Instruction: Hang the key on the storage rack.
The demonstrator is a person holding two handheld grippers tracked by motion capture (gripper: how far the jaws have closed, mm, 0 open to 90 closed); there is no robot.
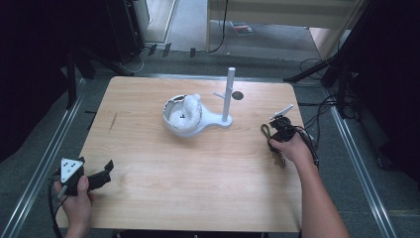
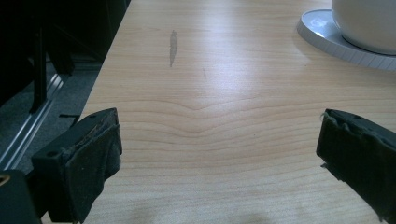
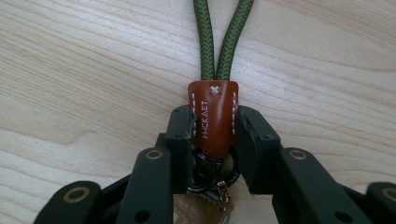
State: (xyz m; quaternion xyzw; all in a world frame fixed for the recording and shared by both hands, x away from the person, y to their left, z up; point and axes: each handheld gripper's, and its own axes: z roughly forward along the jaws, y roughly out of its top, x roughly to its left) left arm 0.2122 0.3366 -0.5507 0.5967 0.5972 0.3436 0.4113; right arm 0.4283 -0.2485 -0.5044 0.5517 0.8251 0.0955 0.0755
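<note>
A keychain lies on the wooden table (image 1: 198, 168) at the right: a brown leather tab (image 3: 212, 116) stitched onto a green cord loop (image 3: 219, 42), with a dark ring and more brown leather behind it. My right gripper (image 3: 214, 126) is shut on the tab, one pad pressing each side. From above, the right gripper (image 1: 278, 129) points toward the table's middle, and the cord loop (image 1: 265, 130) pokes out in front of it. My left gripper (image 1: 105, 173) rests near the front left corner. Its jaws stand wide open over bare wood (image 2: 219, 149).
A white stand (image 1: 228, 94) with an upright post and short pegs sits at the table's centre back, and a white bowl (image 1: 183, 116) with white contents stands on its base. The base's rim (image 2: 327, 32) is ahead and right of the left gripper. Cables trail off the right edge.
</note>
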